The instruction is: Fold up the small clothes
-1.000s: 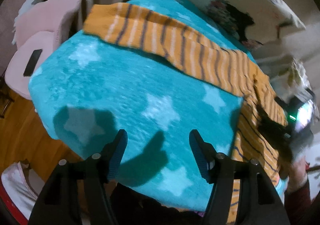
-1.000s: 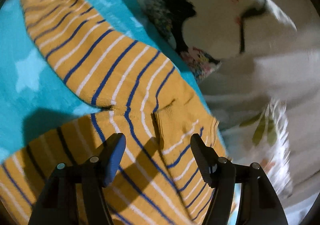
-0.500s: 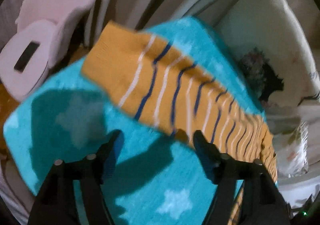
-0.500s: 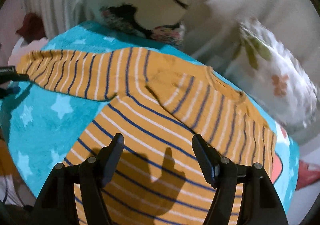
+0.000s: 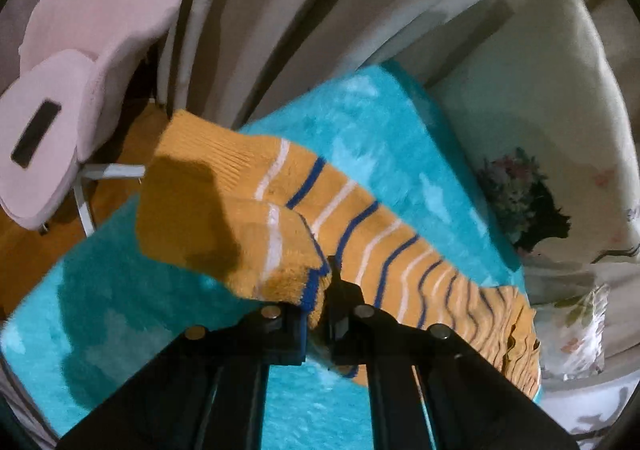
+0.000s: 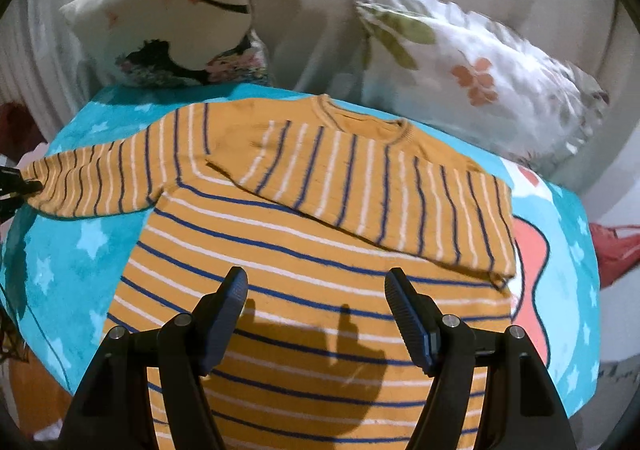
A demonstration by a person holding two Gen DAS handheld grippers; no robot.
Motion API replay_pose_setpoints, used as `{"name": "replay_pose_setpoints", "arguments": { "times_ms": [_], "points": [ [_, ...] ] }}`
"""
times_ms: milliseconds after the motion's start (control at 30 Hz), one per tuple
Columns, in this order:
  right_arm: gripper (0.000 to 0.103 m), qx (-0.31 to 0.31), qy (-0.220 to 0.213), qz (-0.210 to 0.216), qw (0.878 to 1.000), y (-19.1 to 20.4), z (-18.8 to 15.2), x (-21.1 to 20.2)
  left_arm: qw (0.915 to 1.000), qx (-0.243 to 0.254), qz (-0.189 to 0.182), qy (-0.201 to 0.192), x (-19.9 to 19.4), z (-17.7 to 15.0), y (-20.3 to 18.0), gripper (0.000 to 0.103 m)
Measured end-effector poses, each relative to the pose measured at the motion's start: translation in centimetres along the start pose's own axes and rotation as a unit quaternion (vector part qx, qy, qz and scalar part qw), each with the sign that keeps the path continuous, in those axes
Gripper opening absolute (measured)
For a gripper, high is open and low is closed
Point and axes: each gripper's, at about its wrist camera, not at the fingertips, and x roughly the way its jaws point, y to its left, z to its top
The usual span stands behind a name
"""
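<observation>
We see a mustard sweater (image 6: 320, 258) with blue and white stripes lying flat on a turquoise blanket (image 6: 60, 262) printed with pale stars; the blanket also shows a coral star shape (image 6: 530, 270) at its three o'clock edge. The sweater's body fills the centre of the right wrist view, its neckline toward twelve o'clock. The sleeve on the three o'clock side is folded across the chest, while the other sleeve (image 5: 360, 234) stretches out toward nine o'clock.

Our left gripper (image 5: 318, 314) has its jaws pinched narrow on the cuff end of that outstretched sleeve, and the ribbed cuff curls over just above the fingertips. In the right wrist view this gripper appears only as a dark shape at the far nine o'clock edge, touching the sleeve's end. Our right gripper (image 6: 316, 298) hovers over the lower body of the sweater with its jaws spread wide, holding nothing, its shadow falling on the stripes.

Around the blanket, a white cushion with a dark floral print (image 6: 168, 26) leans at eleven o'clock and a leaf-patterned cushion (image 6: 480, 66) at one o'clock. In the left wrist view a pink padded chair (image 5: 68, 102) stands at ten o'clock on a wooden floor (image 5: 120, 154), beside pale striped curtains (image 5: 256, 10).
</observation>
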Motion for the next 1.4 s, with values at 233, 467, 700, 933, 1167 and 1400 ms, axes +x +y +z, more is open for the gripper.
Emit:
{"name": "replay_pose_setpoints", "arguments": {
  "times_ms": [233,467,700,933,1167,1400],
  "points": [
    [0.075,0.051,-0.007,-0.001,0.999,-4.0,-1.9,-0.5,0.9934,0.103,-0.018,-0.048,-5.1,-2.4,-7.9,0.006],
    [0.075,0.123,-0.018,0.031,0.992,-10.9,-2.7,-0.1,0.9726,0.209,-0.091,-0.044,-7.2,-10.1,-21.6,0.006],
    [0.076,0.179,-0.023,0.042,0.983,-20.1,-5.2,-0.4,0.9443,0.286,-0.159,0.033,-2.1,-21.8,-36.2,0.006],
    [0.076,0.232,0.000,0.023,0.972,-28.8,-9.4,-0.4,0.9106,0.361,-0.163,0.117,5.6,-34.5,-45.5,0.006],
    [0.076,0.254,0.003,0.019,0.967,-33.1,-11.2,-0.3,0.9008,0.380,-0.135,0.160,8.1,-39.1,-45.2,0.041],
    [0.076,0.242,-0.013,0.076,0.967,-32.5,-7.8,1.3,0.9338,0.331,-0.088,0.104,1.9,-35.5,-39.1,0.061]
  ]
}}
